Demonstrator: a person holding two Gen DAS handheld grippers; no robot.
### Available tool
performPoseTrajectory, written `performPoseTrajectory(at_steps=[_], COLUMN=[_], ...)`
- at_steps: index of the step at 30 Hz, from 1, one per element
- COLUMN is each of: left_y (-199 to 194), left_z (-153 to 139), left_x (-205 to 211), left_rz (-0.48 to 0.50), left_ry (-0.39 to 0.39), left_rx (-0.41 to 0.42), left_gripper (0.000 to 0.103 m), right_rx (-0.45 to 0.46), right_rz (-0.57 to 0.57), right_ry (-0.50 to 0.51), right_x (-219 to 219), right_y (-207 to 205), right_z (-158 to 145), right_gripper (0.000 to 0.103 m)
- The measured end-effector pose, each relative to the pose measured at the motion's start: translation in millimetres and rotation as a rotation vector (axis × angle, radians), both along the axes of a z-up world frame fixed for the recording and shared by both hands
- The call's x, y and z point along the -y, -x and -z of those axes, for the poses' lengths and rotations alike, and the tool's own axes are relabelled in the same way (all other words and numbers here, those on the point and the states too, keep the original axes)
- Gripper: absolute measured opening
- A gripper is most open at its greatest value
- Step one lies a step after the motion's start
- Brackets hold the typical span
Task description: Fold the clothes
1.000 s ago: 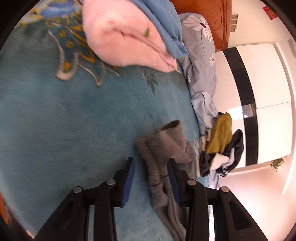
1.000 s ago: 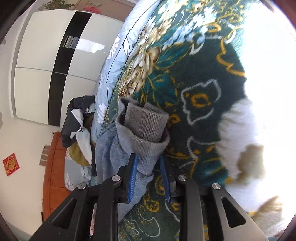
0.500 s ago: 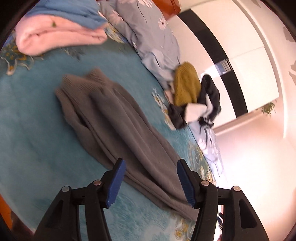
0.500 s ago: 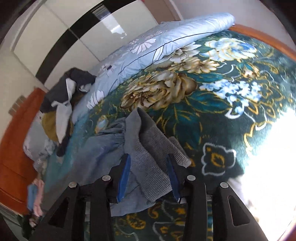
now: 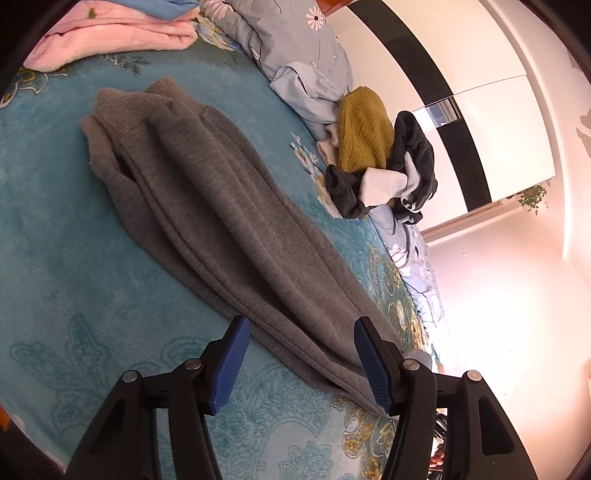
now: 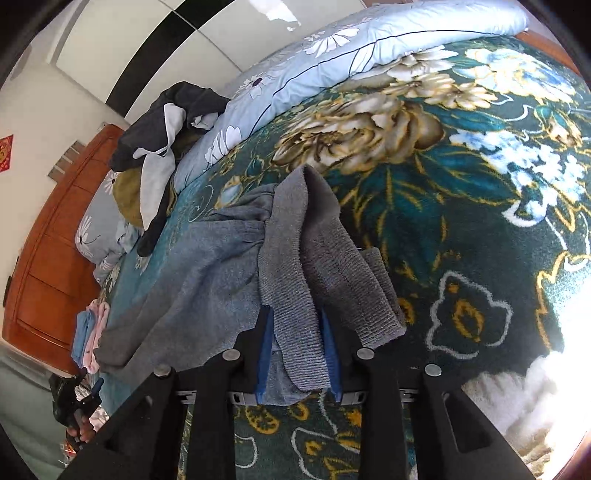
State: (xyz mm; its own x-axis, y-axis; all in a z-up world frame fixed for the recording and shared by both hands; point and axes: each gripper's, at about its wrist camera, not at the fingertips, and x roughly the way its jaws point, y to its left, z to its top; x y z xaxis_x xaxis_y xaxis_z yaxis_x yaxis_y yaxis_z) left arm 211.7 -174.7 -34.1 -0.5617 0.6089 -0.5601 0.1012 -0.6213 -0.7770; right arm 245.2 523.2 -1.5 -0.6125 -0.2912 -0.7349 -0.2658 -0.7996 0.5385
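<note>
Left gripper (image 5: 300,360) open, blue pads spread wide over the near end of the grey trousers (image 5: 221,221), gripping nothing. Right gripper (image 6: 297,352) closing on a ribbed cuff (image 6: 295,314) of the same garment, cuff between the pads and draped over them; second cuff (image 6: 362,291) lying just beside on the right. Trousers laid lengthwise along the teal floral blanket (image 5: 55,229), doubled leg on leg, ribbed ends at the far side in the left view. Beyond, near the bed's far edge, a loose heap blocking that side: mustard knit (image 5: 364,129), dark garment (image 5: 413,155) with white lining, resting against pale blue floral bedding (image 5: 295,48). At the head end, folded pink item (image 5: 118,33) with a blue one (image 5: 162,5) on top. Farthest off, orange wooden headboard (image 6: 48,258) and white wardrobe doors (image 5: 498,103) with a black stripe.
</note>
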Motion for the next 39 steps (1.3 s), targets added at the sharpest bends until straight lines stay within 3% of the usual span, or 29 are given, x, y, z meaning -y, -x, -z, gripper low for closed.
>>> performPoseTrajectory(at_steps=[2,5,8,12,17,22,25,30,32,34,39], left_y=[2,2,-2,-6,-10,-2,8,35,46,53,56], left_z=[1,1,-1,-1,-2,-7,-14,-31,-29,-25,-13], left_x=[-5,-8,-8,-1,13,28,40,55,62,68,76], left_rz=[0.008,0.014,0.014,-0.004,-0.030,-0.056,-0.071,-0.104,-0.123,-0.145,-0.162], left_ry=[-0.002,-0.004,0.002,-0.005,0.000,0.006,0.046,0.156,0.169,0.174,0.173], left_rx=[0.007,0.018,0.007,0.010,0.009,0.008,0.011,-0.001,0.023,0.046,0.069], left_gripper=[0.064,0.064,0.065,0.066,0.066,0.066,0.066,0.067,0.068,0.068,0.068], right_rx=[0.005,-0.040,-0.111,0.001,-0.008,-0.029,-0.049,-0.160,-0.179,-0.161,-0.047], right_rz=[0.010,0.041,0.130,0.145,0.208,0.125,0.134,-0.076,-0.214,-0.361,-0.701], right_ry=[-0.029,-0.033,-0.057,-0.049,0.045,-0.038,-0.153,-0.210,-0.209,-0.212,-0.270], right_x=[6,8,-8,-13,-25,-8,4,66,105,153,271], right_y=[-1,-8,-25,-21,-34,-36,-39,9,46,84,157], right_z=[-3,-18,-39,-8,12,-15,-45,-87,-91,-82,-33], right_gripper=[0.011,0.003,0.003,0.003,0.004,0.007,0.007,0.007,0.019,0.024,0.024])
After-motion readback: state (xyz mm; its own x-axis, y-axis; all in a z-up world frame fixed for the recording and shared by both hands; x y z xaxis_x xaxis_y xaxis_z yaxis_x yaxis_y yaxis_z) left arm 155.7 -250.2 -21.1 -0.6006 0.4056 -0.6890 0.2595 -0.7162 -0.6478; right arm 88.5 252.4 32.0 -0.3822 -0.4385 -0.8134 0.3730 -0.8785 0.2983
